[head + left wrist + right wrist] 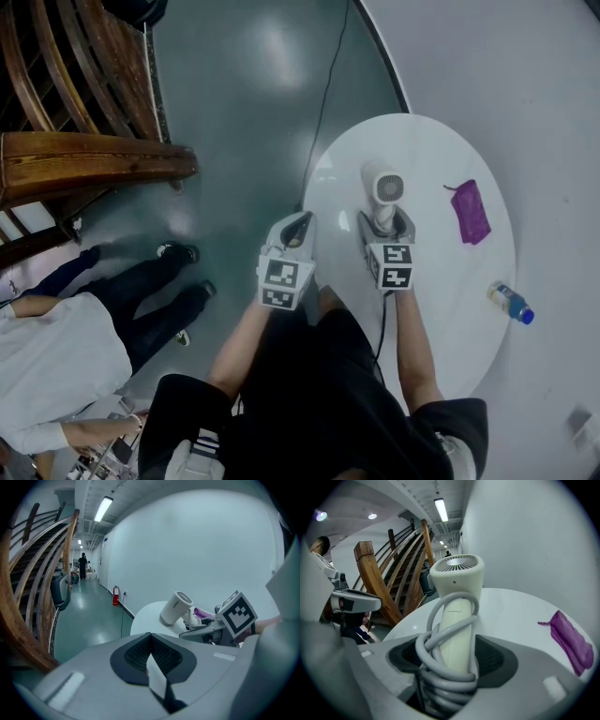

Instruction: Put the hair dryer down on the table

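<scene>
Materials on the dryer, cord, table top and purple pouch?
Dryer: matte off-white moulded plastic, by its smooth shell and slotted grille.
Cord: grey, probably a rubbery sheath; it bends in soft coils.
Table: glossy white top with glare; stone or lacquer, can't tell.
Pouch: purple, likely fabric; creased and limp.

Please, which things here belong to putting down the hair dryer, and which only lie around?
For the job: hair dryer with wound cord, right tongs, white table.
Only lying around: purple pouch, bottle, wooden staircase.
</scene>
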Tool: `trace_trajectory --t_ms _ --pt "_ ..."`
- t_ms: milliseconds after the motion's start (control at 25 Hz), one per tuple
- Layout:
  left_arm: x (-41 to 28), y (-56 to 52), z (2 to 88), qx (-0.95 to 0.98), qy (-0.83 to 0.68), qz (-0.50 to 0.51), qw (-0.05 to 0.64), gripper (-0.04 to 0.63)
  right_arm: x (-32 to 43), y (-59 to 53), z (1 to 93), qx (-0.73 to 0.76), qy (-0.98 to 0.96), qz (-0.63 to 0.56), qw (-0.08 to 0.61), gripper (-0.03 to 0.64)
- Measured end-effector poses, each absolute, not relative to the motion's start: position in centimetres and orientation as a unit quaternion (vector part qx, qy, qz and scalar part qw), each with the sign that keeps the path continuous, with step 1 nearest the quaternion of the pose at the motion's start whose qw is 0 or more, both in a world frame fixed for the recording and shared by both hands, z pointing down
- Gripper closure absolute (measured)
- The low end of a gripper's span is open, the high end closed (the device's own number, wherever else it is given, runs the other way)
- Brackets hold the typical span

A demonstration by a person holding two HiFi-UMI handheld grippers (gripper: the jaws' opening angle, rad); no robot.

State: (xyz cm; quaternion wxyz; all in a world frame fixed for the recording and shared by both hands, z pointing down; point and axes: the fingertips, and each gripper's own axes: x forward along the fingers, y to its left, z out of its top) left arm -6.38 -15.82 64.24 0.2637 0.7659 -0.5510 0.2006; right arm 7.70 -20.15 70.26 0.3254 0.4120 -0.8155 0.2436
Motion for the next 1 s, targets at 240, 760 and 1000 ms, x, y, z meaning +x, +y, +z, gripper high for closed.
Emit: trace_trajectory --t_ms 240,760,1000 --pt "-6.4 -15.6 64.1 0.766 -0.552 0.198 0.263 0.589 7.8 -20.0 70.2 0.413 -0.815 0.243 0.326 0.304" --pt "-6.5 -14.8 63.8 0.766 -0.555 0.196 0.26 0.589 8.2 -19.5 69.9 0.416 -0.813 0.243 0.327 0.304" --pt "-6.6 -14.2 63.4 0.768 -0.553 0.196 0.258 0.589 8.2 -19.0 69.2 0.417 -0.814 0.239 0.325 0.304"
